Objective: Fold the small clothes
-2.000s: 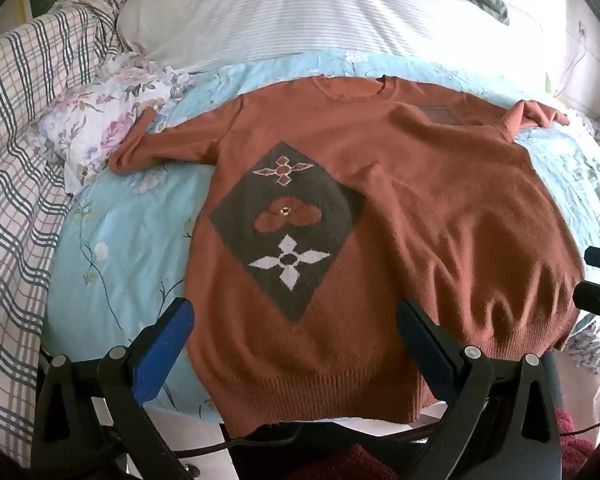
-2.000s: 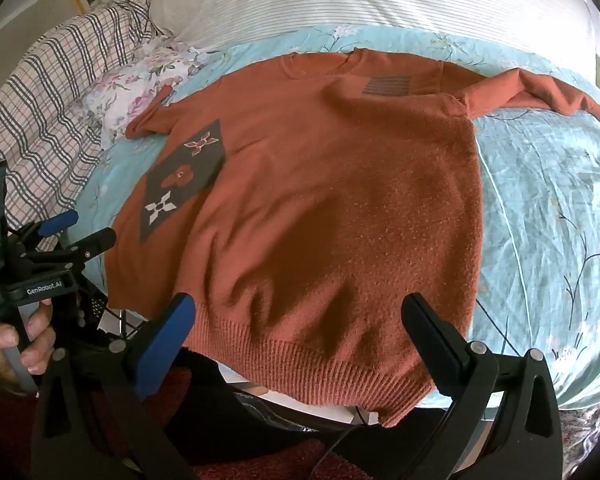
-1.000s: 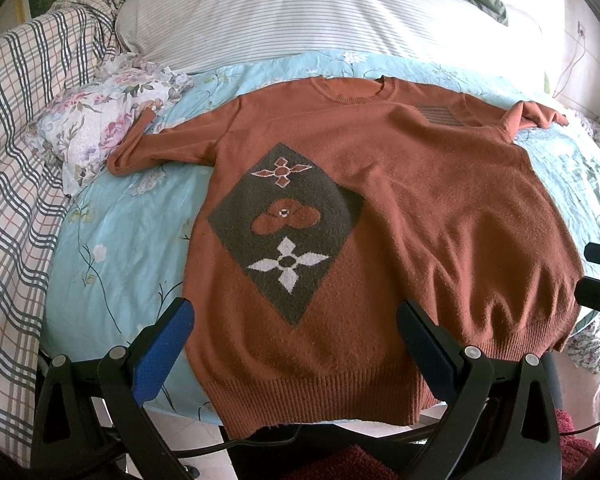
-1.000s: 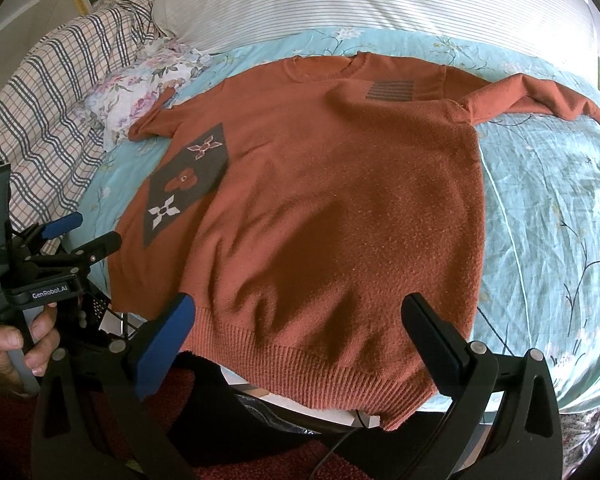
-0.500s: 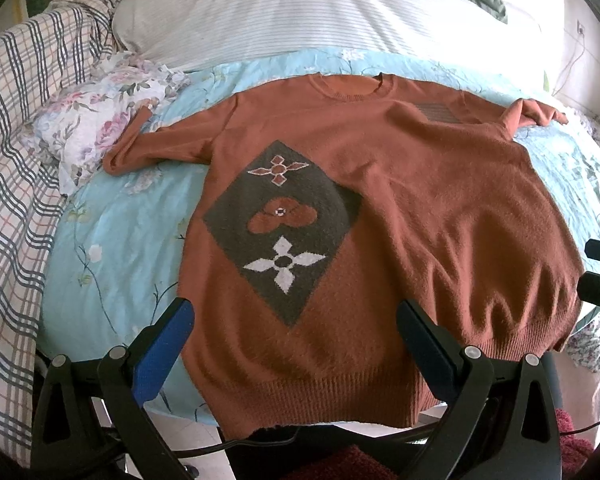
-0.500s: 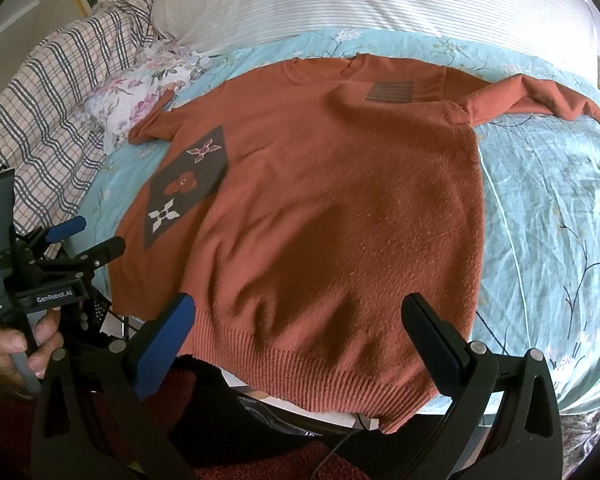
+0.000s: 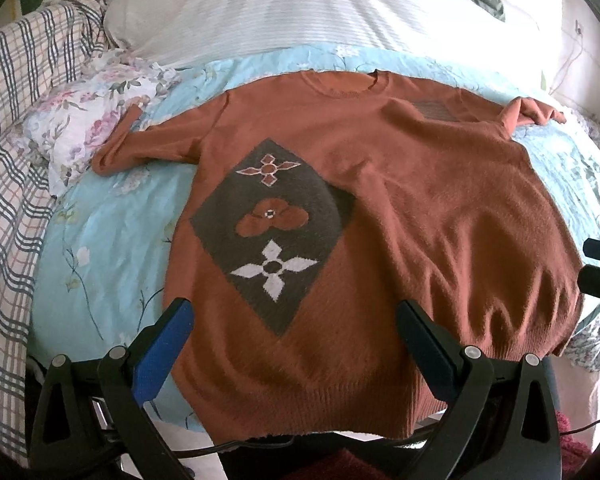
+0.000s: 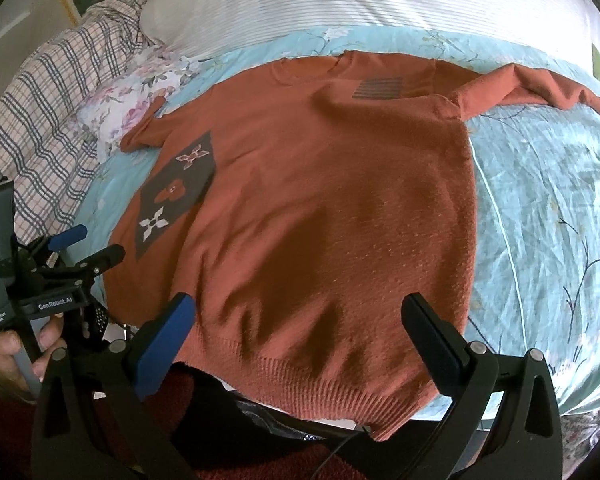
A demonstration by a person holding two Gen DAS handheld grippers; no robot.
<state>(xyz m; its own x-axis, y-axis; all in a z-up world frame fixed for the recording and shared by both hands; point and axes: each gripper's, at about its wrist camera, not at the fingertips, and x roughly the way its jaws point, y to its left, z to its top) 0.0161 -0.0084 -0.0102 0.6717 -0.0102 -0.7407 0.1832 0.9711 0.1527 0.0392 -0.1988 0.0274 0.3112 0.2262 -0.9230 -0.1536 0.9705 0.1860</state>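
Observation:
A rust-orange sweater (image 7: 420, 208) (image 8: 332, 208) lies flat and face up on the bed, sleeves spread, its hem hanging over the near edge. A dark diamond patch with flower motifs (image 7: 272, 232) (image 8: 172, 196) sits on its left half. My left gripper (image 7: 294, 320) hovers open over the hem, nothing between its fingers. In the right wrist view my right gripper (image 8: 300, 312) is open above the hem's right part, also holding nothing. The left gripper (image 8: 88, 246) shows there at the far left, held by a hand (image 8: 28, 356).
The light blue floral bedsheet (image 7: 100, 248) (image 8: 548, 208) covers the bed. A striped white pillow (image 7: 300, 8) lies at the back. A floral cloth (image 7: 84, 128) and a plaid blanket (image 7: 8, 184) lie at the left.
Both views have shifted only slightly; the left gripper drifted a little right. The sweater has not moved and both grippers stay open.

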